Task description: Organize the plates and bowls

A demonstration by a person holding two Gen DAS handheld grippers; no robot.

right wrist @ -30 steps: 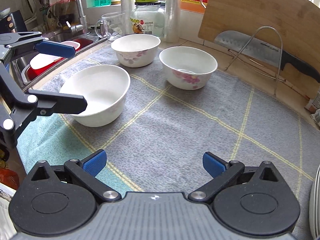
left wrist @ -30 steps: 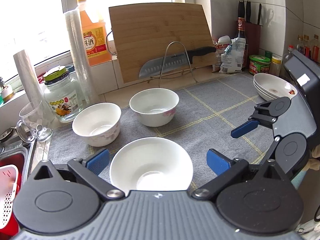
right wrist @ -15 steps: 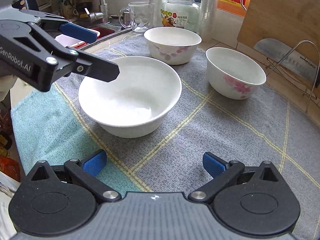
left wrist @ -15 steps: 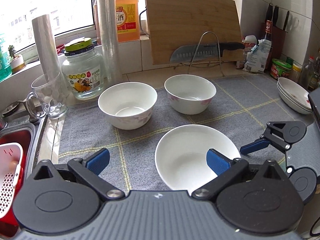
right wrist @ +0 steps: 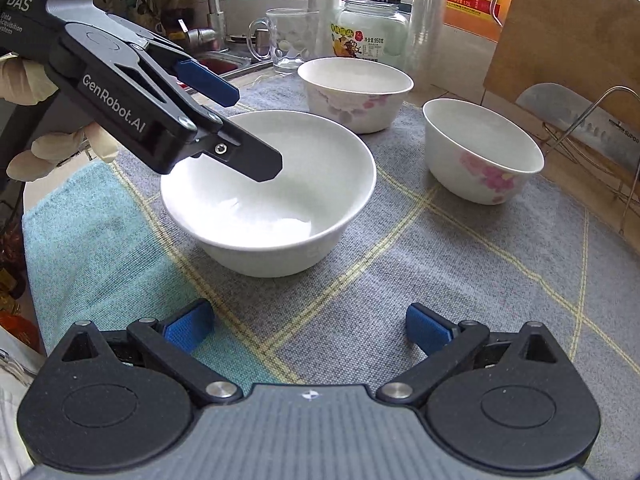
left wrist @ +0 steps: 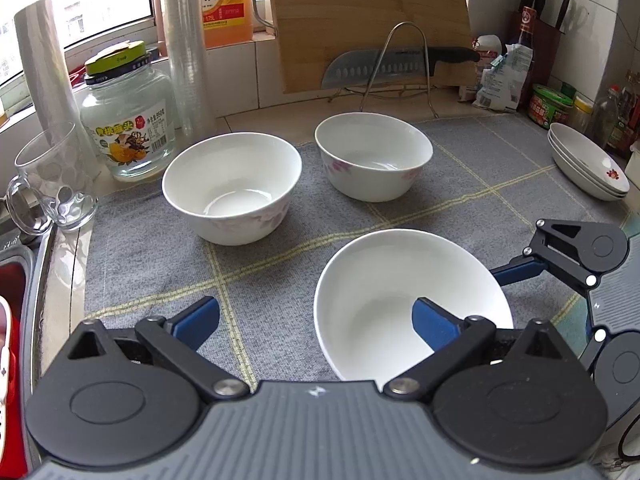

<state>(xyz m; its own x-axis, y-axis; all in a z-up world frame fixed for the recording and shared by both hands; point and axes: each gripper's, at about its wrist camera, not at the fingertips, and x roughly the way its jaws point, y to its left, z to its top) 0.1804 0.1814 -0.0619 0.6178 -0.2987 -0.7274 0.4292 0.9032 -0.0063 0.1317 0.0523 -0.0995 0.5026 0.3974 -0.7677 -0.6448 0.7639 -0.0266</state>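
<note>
Left gripper (left wrist: pixel 316 316) is sitting wide open over the front edge of the grey mat (left wrist: pixel 160 264), holding nothing; its right finger (left wrist: pixel 434 322) is reaching inside the plain white bowl (left wrist: pixel 384 292), the other finger is outside the rim w/ the near wall between them. Right gripper (right wrist: pixel 308 326) is also hanging wide open and empty, just short of that same bowl, over the mat. Two flowered bowls (left wrist: pixel 232 186) (left wrist: pixel 374 156) are standing side by side toward the mat's back edge. A stack of plates (left wrist: pixel 586 162) is resting at the far right corner, well apart from the bowls.
</note>
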